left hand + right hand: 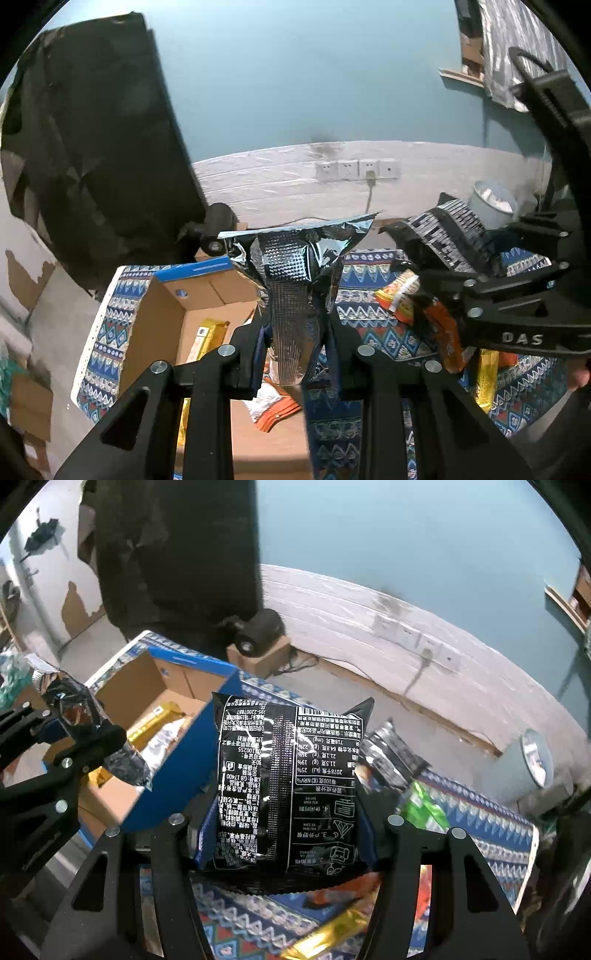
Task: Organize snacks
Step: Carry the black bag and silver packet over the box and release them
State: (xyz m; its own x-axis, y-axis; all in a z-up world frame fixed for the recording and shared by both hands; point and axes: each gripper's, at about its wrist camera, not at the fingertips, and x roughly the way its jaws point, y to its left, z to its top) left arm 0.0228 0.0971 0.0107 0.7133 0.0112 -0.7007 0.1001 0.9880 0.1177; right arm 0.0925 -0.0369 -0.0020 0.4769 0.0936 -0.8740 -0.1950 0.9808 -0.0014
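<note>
My left gripper [295, 343] is shut on a crinkled silver foil snack bag [295, 273], held upright above the edge of an open cardboard box [162, 314] with blue outer walls. That box holds a yellow packet [207, 336] and an orange-and-white packet [273, 406]. My right gripper [286, 830] is shut on a wide black noodle packet [288, 786] with white print, lifted over the patterned cloth beside the box [184, 760]. In the right wrist view the left gripper [96, 746] with its foil bag [70, 705] hangs over the box. The right gripper [517, 306] shows at the right of the left wrist view.
A blue patterned cloth [491, 823] covers the table, with orange, gold [332, 934], green [424, 808] and black packets lying on it. A white bucket [532, 764] stands on the floor at the right. A black covered object [92, 147] leans against the wall at the back left.
</note>
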